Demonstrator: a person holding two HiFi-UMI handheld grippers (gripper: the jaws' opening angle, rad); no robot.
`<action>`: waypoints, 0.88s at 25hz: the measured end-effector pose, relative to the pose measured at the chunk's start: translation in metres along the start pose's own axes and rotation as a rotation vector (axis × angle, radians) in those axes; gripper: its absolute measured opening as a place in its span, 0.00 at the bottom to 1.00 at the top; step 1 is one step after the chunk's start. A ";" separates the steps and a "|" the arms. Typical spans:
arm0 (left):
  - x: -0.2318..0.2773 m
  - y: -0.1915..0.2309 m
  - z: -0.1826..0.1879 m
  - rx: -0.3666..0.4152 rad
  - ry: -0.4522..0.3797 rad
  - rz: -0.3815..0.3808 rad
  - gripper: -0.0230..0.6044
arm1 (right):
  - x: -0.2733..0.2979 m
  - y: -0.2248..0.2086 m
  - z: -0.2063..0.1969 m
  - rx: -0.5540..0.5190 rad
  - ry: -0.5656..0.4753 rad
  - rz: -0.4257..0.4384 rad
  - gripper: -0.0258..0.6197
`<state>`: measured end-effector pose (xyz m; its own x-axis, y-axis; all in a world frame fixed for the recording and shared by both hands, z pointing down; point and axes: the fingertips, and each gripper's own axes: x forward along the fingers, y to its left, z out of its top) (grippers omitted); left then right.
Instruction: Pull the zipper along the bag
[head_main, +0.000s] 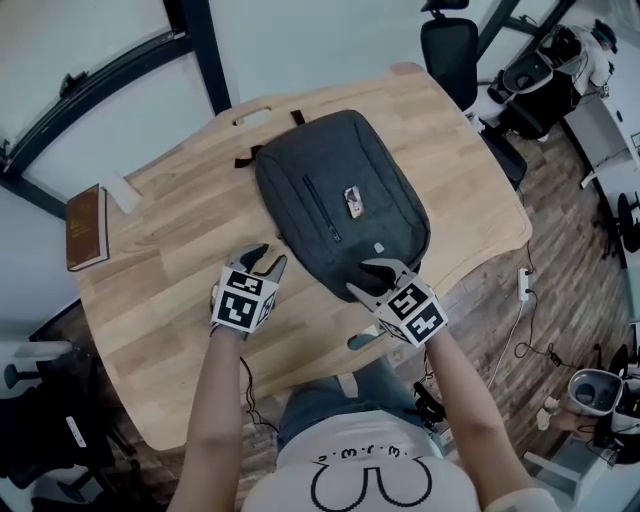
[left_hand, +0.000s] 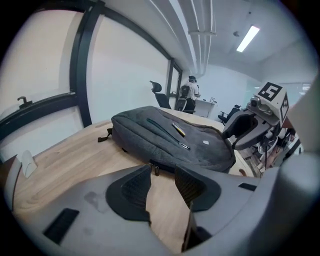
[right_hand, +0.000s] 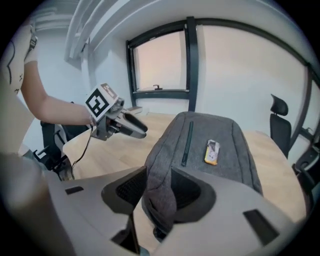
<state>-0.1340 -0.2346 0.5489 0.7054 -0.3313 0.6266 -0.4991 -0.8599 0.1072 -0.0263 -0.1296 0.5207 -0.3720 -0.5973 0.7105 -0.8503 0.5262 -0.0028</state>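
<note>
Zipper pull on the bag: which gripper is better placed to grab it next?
Left. The left gripper is open with the zipper pull just beyond its tips; the right gripper is pinching a corner of the bag.

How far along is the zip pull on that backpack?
Done, apparently: the backpack looks closed from above, and the zipper pull sits at its near edge. In hand: the right gripper pinches a fold of the bag's near corner; the left gripper is open, empty, clear of the pull. Left: probably just letting go, though the far side's zip is out of view.
</note>
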 end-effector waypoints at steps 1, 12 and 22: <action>-0.006 -0.002 0.002 -0.016 -0.015 0.015 0.27 | -0.006 -0.003 0.005 0.000 -0.021 -0.018 0.35; -0.083 -0.045 0.066 -0.146 -0.390 0.323 0.07 | -0.099 -0.054 0.047 0.020 -0.286 -0.110 0.34; -0.126 -0.119 0.118 -0.173 -0.547 0.586 0.07 | -0.205 -0.112 0.063 -0.040 -0.515 -0.183 0.12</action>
<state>-0.1043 -0.1365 0.3656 0.4291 -0.8894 0.1575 -0.9021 -0.4309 0.0248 0.1212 -0.1042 0.3311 -0.3618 -0.8952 0.2602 -0.9072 0.4023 0.1228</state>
